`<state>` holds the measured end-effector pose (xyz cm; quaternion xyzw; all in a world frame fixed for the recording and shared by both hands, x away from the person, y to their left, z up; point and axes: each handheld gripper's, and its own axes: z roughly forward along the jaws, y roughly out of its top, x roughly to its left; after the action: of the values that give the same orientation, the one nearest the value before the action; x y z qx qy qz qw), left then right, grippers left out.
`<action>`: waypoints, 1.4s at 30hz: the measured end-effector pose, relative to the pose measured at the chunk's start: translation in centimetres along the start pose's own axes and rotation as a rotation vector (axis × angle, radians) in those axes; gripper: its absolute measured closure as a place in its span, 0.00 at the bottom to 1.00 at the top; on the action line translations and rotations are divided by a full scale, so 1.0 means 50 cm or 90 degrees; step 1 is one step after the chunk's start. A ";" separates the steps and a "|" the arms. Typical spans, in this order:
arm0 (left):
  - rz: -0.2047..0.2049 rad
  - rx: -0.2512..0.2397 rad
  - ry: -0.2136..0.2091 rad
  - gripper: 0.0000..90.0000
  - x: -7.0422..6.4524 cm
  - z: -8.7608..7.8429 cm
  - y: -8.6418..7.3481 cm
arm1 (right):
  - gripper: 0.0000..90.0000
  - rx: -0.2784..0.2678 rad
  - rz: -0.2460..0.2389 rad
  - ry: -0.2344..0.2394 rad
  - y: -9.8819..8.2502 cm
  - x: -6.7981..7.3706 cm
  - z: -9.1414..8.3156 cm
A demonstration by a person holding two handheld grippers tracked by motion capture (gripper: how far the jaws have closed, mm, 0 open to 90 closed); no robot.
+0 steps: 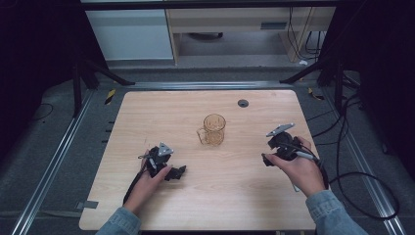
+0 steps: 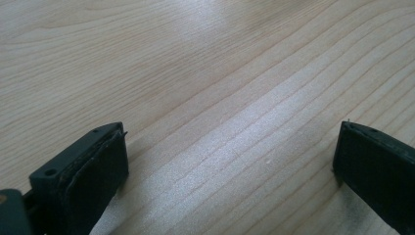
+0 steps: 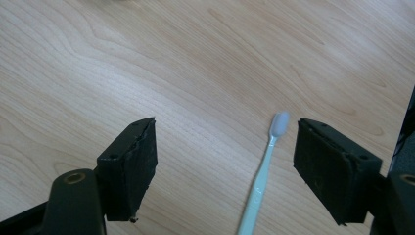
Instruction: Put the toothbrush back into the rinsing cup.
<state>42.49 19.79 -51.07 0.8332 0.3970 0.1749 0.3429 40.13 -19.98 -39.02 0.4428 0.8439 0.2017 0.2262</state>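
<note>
toothbrush [image 3: 264, 171] — flat on table [image 3: 195, 63], between the spread, empty jaws of right gripper [image 3: 225, 161], nearer the 3 o'clock pad. centre on the handle, lower, then close. left gripper [image 2: 230, 166] — released, empty.

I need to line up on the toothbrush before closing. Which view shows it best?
The right gripper view: the toothbrush lies on the table between the open jaws of the right gripper, untouched. The high view gives a sliver by the right hand.

Amber glass mug [image 1: 214, 129] on wooden table [image 1: 147, 112]
</note>
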 end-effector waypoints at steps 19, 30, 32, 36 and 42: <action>0.000 0.000 0.001 0.00 0.000 0.000 0.000 | 0.44 0.068 0.014 0.008 0.060 -0.077 -0.052; 0.002 0.000 0.001 0.00 -0.001 0.003 0.004 | 0.51 0.109 0.030 0.025 0.071 -0.089 -0.012; 0.001 0.000 0.001 0.00 -0.001 0.004 0.004 | 0.51 0.112 0.032 0.025 0.071 -0.091 -0.009; 0.001 -0.001 0.001 0.00 -0.001 0.004 0.004 | 0.51 0.123 0.038 0.029 0.069 -0.097 0.001; 0.001 0.000 0.001 0.00 -0.001 0.004 0.004 | 0.53 0.136 0.049 0.034 0.063 -0.102 0.014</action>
<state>42.68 19.59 -51.06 0.8333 0.3964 0.1758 0.3429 45.16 -22.50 -36.86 0.4909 0.8487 0.1305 0.1474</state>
